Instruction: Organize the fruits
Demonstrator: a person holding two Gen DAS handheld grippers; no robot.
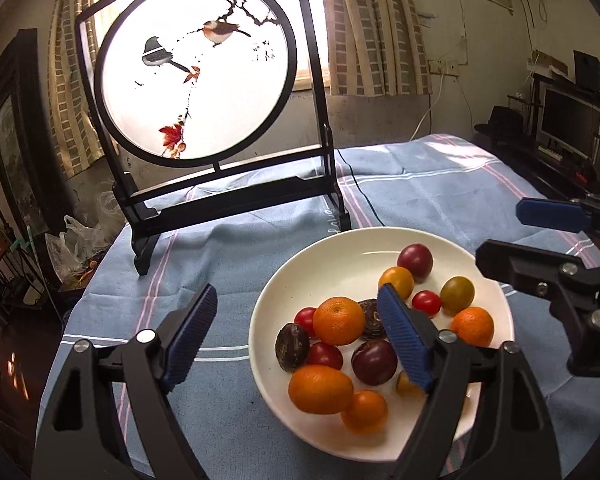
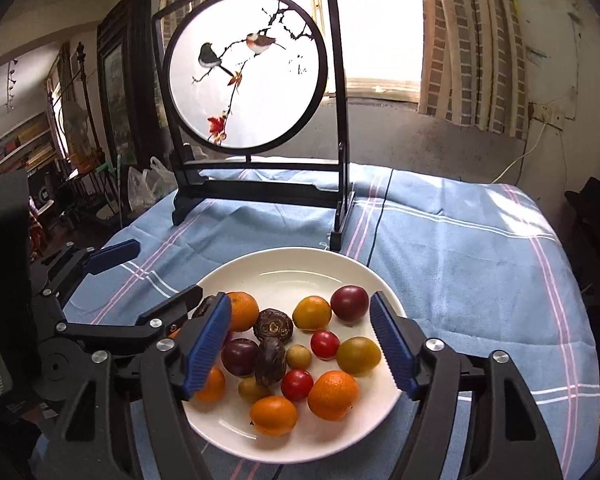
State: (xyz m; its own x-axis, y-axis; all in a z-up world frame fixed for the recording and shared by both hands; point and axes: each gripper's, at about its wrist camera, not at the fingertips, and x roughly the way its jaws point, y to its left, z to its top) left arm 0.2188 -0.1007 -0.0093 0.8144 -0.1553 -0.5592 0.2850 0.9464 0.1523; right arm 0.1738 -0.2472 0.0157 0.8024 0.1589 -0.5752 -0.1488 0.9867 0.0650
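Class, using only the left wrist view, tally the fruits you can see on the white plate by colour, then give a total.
Orange fruits: 4
Red fruits: 3
Dark purple fruits: 2
Brown wrinkled fruits: 2
Yellow to olive fruits: 3, one half hidden
Total: 14 on the white plate; the left fingers may hide more.

The plate (image 2: 284,268) looks like glossy white glazed ceramic, catching window light. The oranges (image 1: 339,321) have a dimpled, faintly shiny peel; the cherry tomatoes (image 2: 325,344) are smooth and glossy. The tablecloth (image 2: 460,248) is soft matt woven cloth. Each gripper (image 2: 300,344) is matt black plastic with ribbed blue pads (image 1: 404,344), probably rubber, and bright metal screws. The screen (image 1: 196,68) has a smooth dark lacquered frame.
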